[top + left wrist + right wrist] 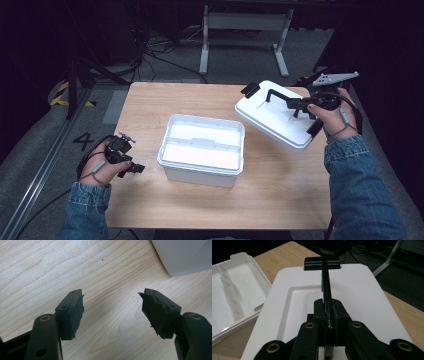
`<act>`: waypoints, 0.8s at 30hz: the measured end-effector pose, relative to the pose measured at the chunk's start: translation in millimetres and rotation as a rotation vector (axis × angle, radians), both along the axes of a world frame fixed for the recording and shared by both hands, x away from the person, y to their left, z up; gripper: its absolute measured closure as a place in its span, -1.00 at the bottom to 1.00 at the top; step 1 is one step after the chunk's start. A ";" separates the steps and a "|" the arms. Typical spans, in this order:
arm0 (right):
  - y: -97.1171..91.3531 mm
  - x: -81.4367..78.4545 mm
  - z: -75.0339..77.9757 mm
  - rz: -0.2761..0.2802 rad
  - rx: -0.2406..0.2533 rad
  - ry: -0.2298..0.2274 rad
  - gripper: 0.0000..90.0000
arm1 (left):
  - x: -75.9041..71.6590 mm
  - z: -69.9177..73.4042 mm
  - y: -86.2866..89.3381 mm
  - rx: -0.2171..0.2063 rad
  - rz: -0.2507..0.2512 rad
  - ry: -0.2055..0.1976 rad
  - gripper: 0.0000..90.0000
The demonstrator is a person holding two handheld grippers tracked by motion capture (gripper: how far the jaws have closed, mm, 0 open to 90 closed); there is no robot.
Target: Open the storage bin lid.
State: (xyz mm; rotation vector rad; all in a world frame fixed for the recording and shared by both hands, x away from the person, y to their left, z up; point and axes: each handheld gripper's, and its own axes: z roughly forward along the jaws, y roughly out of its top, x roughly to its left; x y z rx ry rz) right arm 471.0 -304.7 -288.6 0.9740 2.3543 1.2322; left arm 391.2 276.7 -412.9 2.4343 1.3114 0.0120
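Note:
A white open box (pixel 202 149) stands in the middle of the wooden table (pixel 270 192); its inside shows a divided tray. The white lid (pixel 272 115) with a black handle (pixel 280 96) and black end clips hangs tilted over the table's right rear. My right gripper (pixel 304 106) is shut on that handle; in the right gripper view the handle bar (pixel 326 290) runs between the jaws across the lid (pixel 362 295), with the box (pixel 234 290) at left. My left gripper (pixel 131 169) rests open at the table's left, its jaws (pixel 111 307) apart over bare wood, a box corner (pixel 185 255) beyond.
The floor behind the table holds a white frame stand (pixel 245 30) and loose cables (pixel 155 47). A yellow-black striped marking (pixel 62 95) and a metal rail lie at the left. Bare wood spreads in front of the box.

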 end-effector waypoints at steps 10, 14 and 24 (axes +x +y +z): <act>-10.8 6.8 -35.9 -0.066 -0.015 0.054 0.87 | -0.2 -0.2 -0.5 -0.002 0.001 0.003 -0.23; -13.9 8.1 -51.3 -0.082 -0.015 0.068 0.87 | 0.4 -1.4 -1.5 0.004 -0.007 0.007 -0.24; -18.1 9.3 -80.5 -0.108 -0.017 0.099 0.87 | 0.8 -2.4 -1.7 0.007 -0.006 0.011 -0.24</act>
